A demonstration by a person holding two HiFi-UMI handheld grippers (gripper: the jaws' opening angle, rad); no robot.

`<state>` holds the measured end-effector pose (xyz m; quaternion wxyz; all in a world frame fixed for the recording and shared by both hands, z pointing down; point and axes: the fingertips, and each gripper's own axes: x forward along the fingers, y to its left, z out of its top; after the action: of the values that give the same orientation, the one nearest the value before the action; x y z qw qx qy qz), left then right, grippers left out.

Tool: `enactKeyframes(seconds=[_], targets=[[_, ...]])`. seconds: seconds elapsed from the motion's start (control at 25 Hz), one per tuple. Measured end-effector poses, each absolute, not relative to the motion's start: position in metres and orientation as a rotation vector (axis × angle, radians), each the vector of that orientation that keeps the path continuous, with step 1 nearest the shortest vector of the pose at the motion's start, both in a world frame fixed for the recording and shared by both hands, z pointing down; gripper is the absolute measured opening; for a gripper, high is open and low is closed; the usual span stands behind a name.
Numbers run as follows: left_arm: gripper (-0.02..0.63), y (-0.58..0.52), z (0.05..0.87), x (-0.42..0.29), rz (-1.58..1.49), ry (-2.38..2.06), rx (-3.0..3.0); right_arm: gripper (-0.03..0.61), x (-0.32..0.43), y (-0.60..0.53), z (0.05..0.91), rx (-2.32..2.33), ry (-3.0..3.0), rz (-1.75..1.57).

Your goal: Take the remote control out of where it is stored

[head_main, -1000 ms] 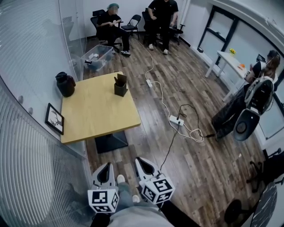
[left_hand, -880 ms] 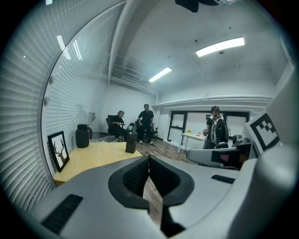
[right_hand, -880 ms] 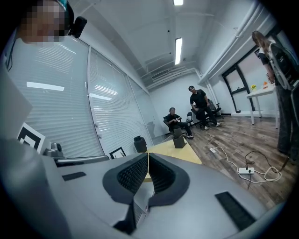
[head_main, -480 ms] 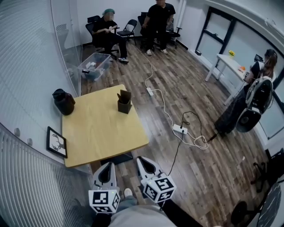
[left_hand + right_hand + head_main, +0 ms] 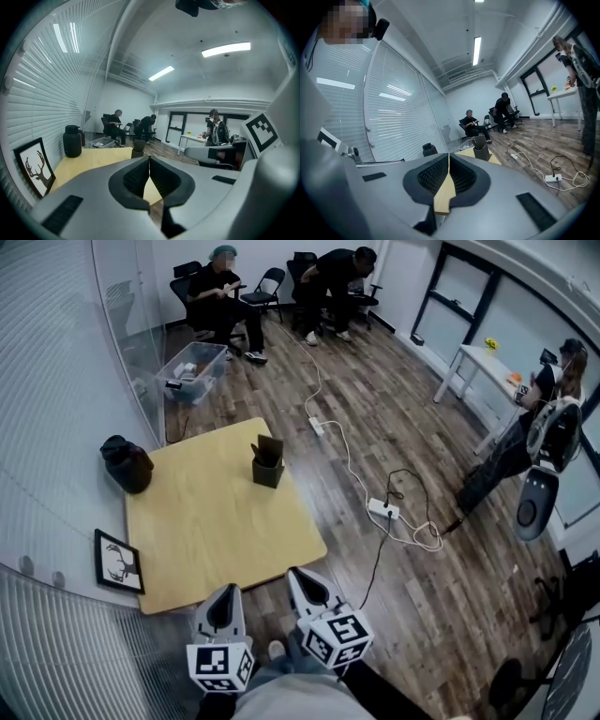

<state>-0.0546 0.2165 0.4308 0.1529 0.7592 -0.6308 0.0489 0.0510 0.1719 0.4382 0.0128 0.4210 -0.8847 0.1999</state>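
Observation:
A dark open-topped holder stands near the far edge of the square wooden table, with dark pieces sticking up out of it. I cannot make out a remote control. The holder also shows ahead of the left jaws, and the holder ahead of the right jaws. My left gripper and right gripper hang side by side just short of the table's near edge. Both are shut and empty, and both point at the table.
A black jug sits at the table's left corner, and a framed antler picture leans by the blinds. A power strip with cables lies on the floor to the right. Further back are a clear bin and seated people.
The table has drawn closer in the head view, its near edge now almost at both grippers. Both grippers stay shut and side by side.

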Motion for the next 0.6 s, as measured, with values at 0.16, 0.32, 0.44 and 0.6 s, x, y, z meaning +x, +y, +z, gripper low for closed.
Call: enactKeyframes(seconds=[0.16,0.32,0.44,0.6], targets=[[0.009,0.193,0.441,-0.059,0.150,-1.800,2.164,0.008,0.044,0.149,0.445,1.296,-2.748,0.618],[0.009,0.157,0.441,-0.061,0.126,-1.807,2.156,0.008,0.041,0.113,0.450,1.263,-2.750,0.624],[0.009,0.127,0.443,-0.059,0.116,-1.811,2.149,0.008,0.039,0.083,0.454,1.240,-2.744,0.632],[0.009,0.086,0.444,-0.059,0.122,-1.832,2.130,0.008,0.036,0.040,0.455,1.196,-2.751,0.641]])
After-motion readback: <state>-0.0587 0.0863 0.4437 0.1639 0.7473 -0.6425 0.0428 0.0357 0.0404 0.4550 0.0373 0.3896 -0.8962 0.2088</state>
